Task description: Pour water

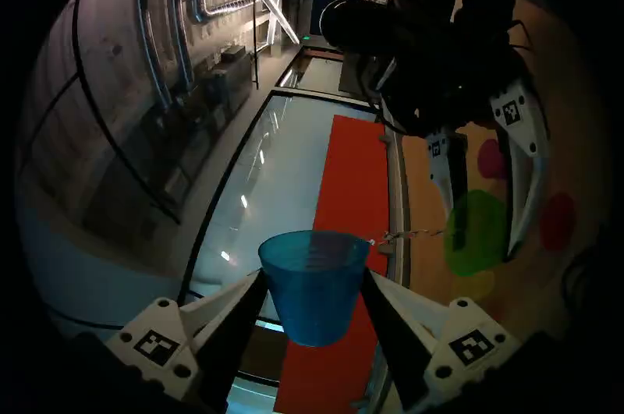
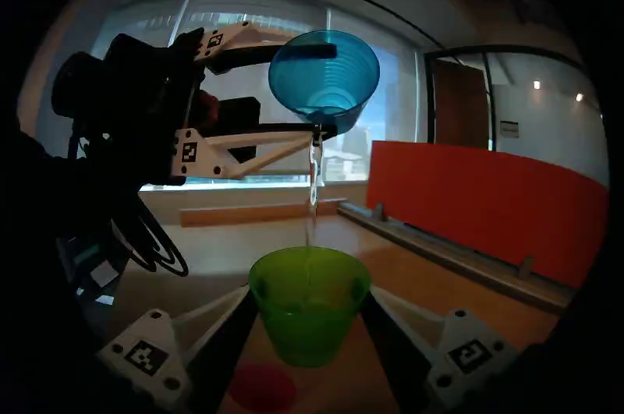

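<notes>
Probably an office or meeting room: a wide window (image 2: pixel 234 40) spans the upper middle of the right gripper view. Below it is a wooden desktop (image 2: pixel 413 277) with an orange divider panel (image 2: pixel 483 196) at right. A wooden door (image 2: pixel 460 106) and ceiling spotlights (image 2: pixel 536 84) sit upper right.

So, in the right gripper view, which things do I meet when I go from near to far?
green cup → blue cup → window. I leave out the stream of water, because it runs from one cup to the other.
</notes>
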The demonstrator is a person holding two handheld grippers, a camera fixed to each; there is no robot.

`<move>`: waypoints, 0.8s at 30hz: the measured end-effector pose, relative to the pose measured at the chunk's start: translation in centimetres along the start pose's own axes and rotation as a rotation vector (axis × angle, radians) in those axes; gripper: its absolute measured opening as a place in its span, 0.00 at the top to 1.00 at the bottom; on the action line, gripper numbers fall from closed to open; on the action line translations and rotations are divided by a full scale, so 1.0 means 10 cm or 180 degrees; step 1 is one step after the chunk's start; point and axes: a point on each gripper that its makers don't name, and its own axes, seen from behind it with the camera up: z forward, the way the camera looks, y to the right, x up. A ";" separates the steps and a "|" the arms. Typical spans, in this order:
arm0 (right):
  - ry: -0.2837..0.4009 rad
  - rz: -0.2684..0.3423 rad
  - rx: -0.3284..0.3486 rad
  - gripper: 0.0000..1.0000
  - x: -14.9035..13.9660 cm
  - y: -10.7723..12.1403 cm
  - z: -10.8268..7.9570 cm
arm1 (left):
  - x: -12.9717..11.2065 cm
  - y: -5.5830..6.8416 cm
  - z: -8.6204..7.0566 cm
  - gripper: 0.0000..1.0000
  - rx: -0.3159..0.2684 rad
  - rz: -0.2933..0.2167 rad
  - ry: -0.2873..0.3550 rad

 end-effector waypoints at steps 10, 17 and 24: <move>0.0001 -0.0005 -0.0009 0.12 0.00 0.01 -0.02 | 0.03 0.02 0.03 0.17 0.0021 0.0122 0.0012; 0.0005 -0.0005 -0.0015 0.12 0.01 0.02 -0.03 | 0.05 0.04 0.03 0.17 0.0024 0.0191 0.0020; 0.0012 -0.0017 -0.0011 0.12 0.02 0.02 -0.04 | 0.05 -0.01 0.04 0.17 0.0040 0.0278 0.0015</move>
